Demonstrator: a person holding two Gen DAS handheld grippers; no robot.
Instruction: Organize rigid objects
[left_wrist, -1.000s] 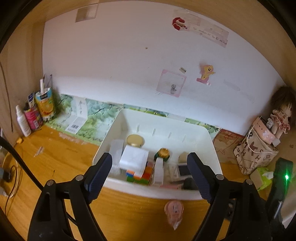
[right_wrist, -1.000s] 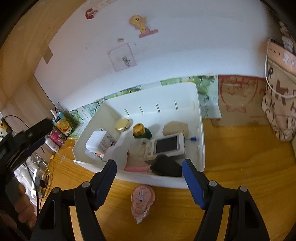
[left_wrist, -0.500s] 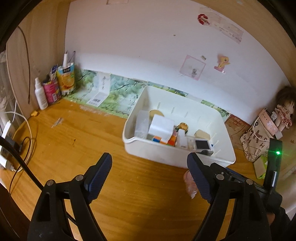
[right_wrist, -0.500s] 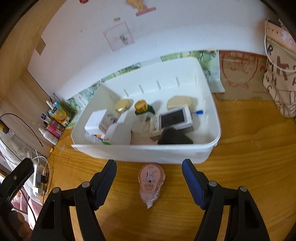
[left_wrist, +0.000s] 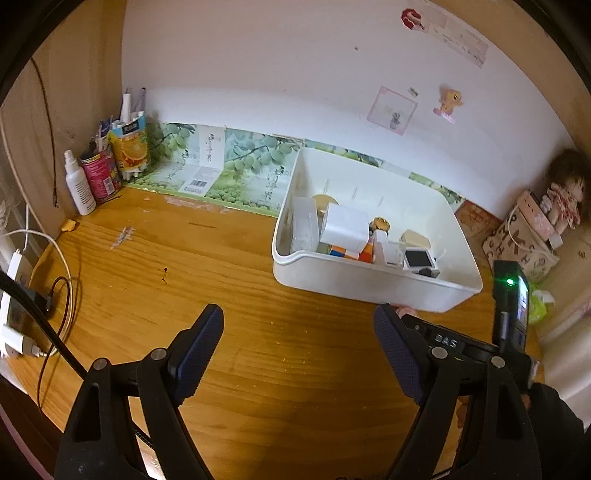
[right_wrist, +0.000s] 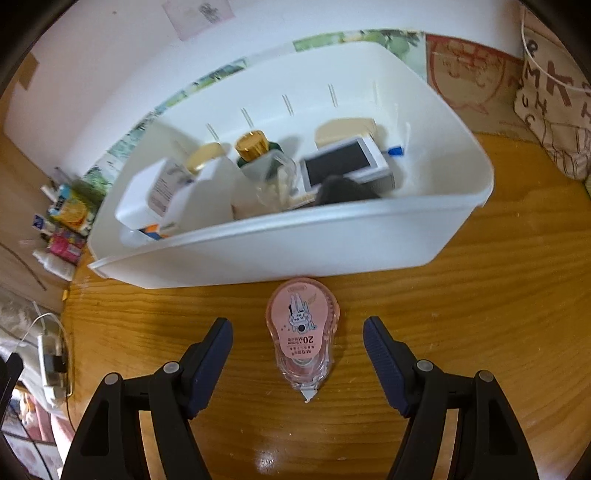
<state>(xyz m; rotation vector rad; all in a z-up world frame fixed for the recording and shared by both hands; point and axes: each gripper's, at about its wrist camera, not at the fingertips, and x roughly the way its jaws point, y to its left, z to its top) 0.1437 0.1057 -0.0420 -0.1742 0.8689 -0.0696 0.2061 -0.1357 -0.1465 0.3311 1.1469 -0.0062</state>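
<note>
A pink correction tape dispenser (right_wrist: 301, 334) lies flat on the wooden desk just in front of the white bin (right_wrist: 295, 247). My right gripper (right_wrist: 297, 354) is open, its fingers on either side of the dispenser, not touching it. The bin holds several items: a white box (right_wrist: 159, 188), a gold-capped bottle (right_wrist: 253, 146), a small screen device (right_wrist: 341, 162). My left gripper (left_wrist: 299, 350) is open and empty over bare desk, left of and behind the bin (left_wrist: 369, 284). The right gripper's body (left_wrist: 454, 343) shows in the left wrist view.
Bottles and a juice carton (left_wrist: 129, 147) stand in the back left corner. Cables and a power strip (left_wrist: 14, 306) lie at the left edge. A patterned bag (left_wrist: 524, 243) and a doll (left_wrist: 565, 195) sit at the right by the wall.
My right gripper has come down and forward so the dispenser lies between its fingers. My left gripper has pulled back and to the left, away from the bin.
</note>
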